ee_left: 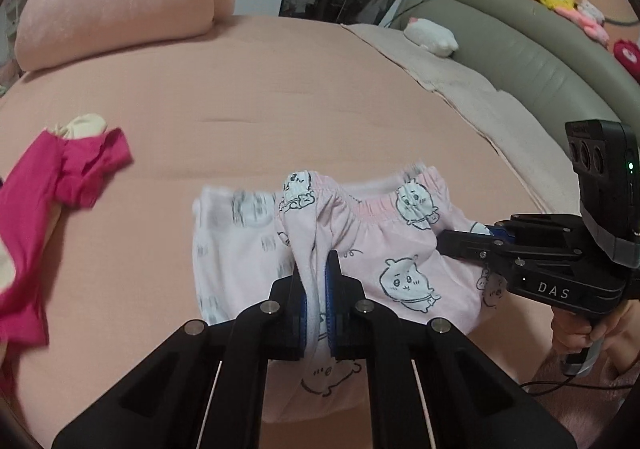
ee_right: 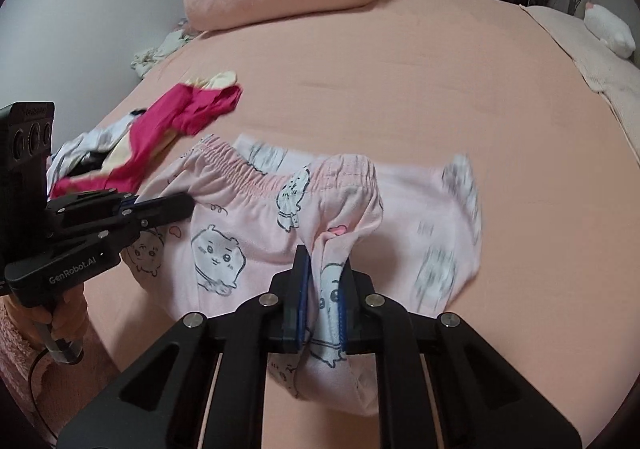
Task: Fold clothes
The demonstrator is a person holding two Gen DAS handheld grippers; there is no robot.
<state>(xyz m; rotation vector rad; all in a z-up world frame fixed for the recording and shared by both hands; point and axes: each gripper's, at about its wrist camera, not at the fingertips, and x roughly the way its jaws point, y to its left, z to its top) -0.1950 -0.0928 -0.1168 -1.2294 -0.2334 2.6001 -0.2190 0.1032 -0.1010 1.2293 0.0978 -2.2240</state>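
Both grippers pinch the pink shorts (ee_left: 400, 273) on the bed (ee_left: 280, 89): left gripper (ee_left: 316, 289), right gripper (ee_right: 324, 281). Left of the shorts lies a magenta garment (ee_right: 176, 121).

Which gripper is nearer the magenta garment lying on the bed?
Left. The left gripper grips the pink printed shorts on the side toward the magenta garment; the right gripper grips the shorts farther away.

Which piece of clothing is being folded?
On the pink bed, near its front edge, lie the pale pink shorts, pinched by both grippers. Cartoon animal prints and a gathered waistband set them apart from the plain magenta garment at the left.
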